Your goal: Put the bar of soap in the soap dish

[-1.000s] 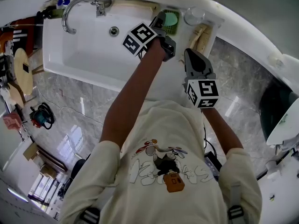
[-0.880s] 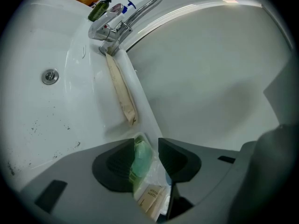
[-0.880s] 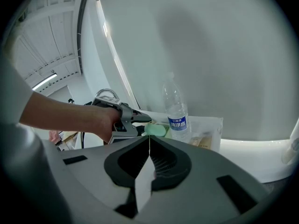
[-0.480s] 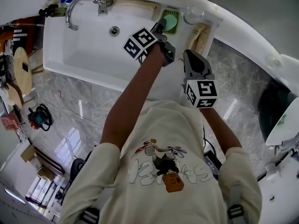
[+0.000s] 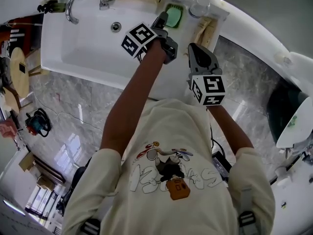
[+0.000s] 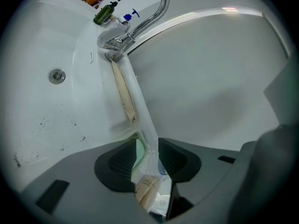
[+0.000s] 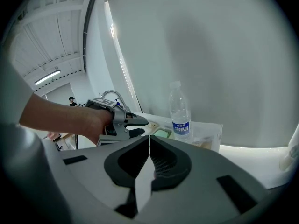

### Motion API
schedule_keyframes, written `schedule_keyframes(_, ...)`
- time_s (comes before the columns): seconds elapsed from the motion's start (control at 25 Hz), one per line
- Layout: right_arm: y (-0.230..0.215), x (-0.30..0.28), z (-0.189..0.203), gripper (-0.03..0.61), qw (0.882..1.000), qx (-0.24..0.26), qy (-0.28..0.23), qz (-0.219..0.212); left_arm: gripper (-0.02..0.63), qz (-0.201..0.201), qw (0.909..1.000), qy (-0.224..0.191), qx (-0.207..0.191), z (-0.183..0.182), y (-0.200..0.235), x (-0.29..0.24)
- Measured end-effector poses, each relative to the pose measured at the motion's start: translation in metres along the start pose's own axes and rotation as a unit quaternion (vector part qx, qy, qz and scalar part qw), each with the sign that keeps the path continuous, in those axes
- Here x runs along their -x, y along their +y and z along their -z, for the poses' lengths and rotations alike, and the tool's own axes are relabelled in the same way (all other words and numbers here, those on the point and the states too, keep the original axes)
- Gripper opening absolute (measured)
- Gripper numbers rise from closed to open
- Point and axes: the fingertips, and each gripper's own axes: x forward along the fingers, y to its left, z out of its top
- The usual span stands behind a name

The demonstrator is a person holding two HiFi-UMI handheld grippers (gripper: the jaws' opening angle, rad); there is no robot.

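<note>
Washroom setup: white sink point(image 5: 83, 38), chrome tap point(image 6: 114, 34), soap btl point(image 6: 103, 14), marble floor point(image 5: 68, 106).

Soap dish point(image 5: 168, 8) on sink point(image 5: 83, 43) ledge, right of faucet point(image 5: 69, 6); bottle point(image 5: 198, 6) just right of dish.

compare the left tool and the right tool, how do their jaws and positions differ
Jaws: the left tool has its jaws apart with nothing gripped, while the right tool has its jaws closed together.
Position: in the head view the left tool reaches right up to the soap dish, while the right tool hangs back from it, off to the side.
Shared: both are empty, and each carries a cube with square markers.
</note>
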Motion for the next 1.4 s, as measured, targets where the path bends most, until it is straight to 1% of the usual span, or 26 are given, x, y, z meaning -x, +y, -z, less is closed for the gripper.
schedule_keyframes(0.16,0.005,0.002,-0.005,0.009,1.0,0.008,-0.008,-0.002,0.149,0.012,0.9998,-0.011,0.013,-0.007,-0.005,0.011)
schedule_keyframes(0.52,0.013,0.012,-0.011,0.008,1.0,0.022,-0.022,-0.003,0.147,0.04,0.999,-0.019,0.006,-0.01,-0.016,0.035)
schedule_keyframes(0.68,0.017,0.019,-0.012,0.008,0.999,0.026,-0.027,-0.002,0.094,0.058,0.9982,-0.015,0.011,-0.006,-0.021,0.046)
schedule_keyframes(0.84,0.021,0.025,-0.012,0.008,0.999,0.027,-0.031,-0.001,0.015,0.063,0.9978,-0.013,0.012,0.0,-0.02,0.058)
schedule_keyframes(1.0,0.024,0.031,-0.012,0.008,0.999,0.03,-0.034,-0.001,0.009,0.074,0.9972,-0.008,0.0,0.005,-0.025,0.07)
schedule_keyframes(1.08,0.026,0.035,-0.012,0.009,0.999,0.032,-0.037,0.001,0.008,0.081,0.9966,-0.008,-0.014,0.005,-0.029,0.079)
schedule_keyframes(1.16,0.027,0.038,-0.012,0.008,0.999,0.036,-0.04,0.004,0.008,0.085,0.9955,-0.011,-0.041,0.004,-0.034,0.09)
schedule_keyframes(1.24,0.028,0.041,-0.012,0.008,0.998,0.042,-0.042,0.007,0.008,0.087,0.9919,-0.016,-0.091,0.004,-0.041,0.102)
schedule_keyframes(1.4,0.03,0.043,-0.012,0.008,0.997,0.054,-0.044,0.01,0.008,0.095,0.9769,-0.023,-0.19,0.007,-0.059,0.124)
